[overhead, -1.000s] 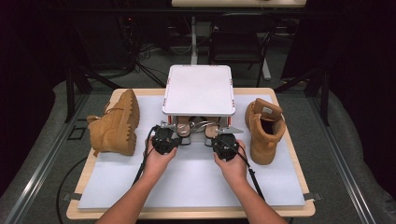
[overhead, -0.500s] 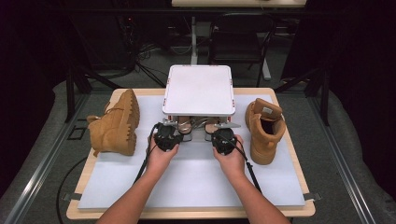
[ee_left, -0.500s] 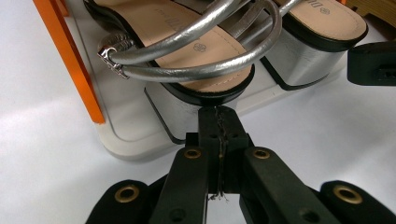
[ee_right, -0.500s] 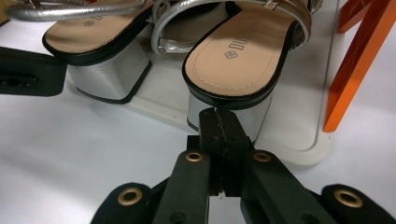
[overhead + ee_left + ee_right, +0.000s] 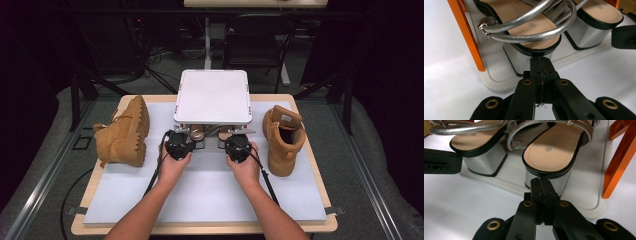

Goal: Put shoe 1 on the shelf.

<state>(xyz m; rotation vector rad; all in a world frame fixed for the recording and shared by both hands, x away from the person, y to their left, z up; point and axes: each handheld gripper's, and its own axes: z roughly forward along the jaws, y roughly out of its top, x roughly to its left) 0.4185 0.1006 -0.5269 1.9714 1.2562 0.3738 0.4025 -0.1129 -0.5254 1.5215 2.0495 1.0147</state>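
A pair of silver block-heel sandals sits on the low white shelf of a small rack with a white top. The left sandal has my left gripper shut, its tip against the black edge above the silver heel. My right gripper is also shut, its tip pressed against the right sandal at the heel. From above, the left gripper and the right gripper are side by side at the rack's front edge. Nothing is between either pair of jaws.
Orange rack legs stand at the shelf's outer corners. A tan boot lies on its side left of the rack. Another tan boot stands upright to the right. A white mat covers the table.
Both grippers have moved forward toward the rack, and the sandals have slid farther back under the white top.
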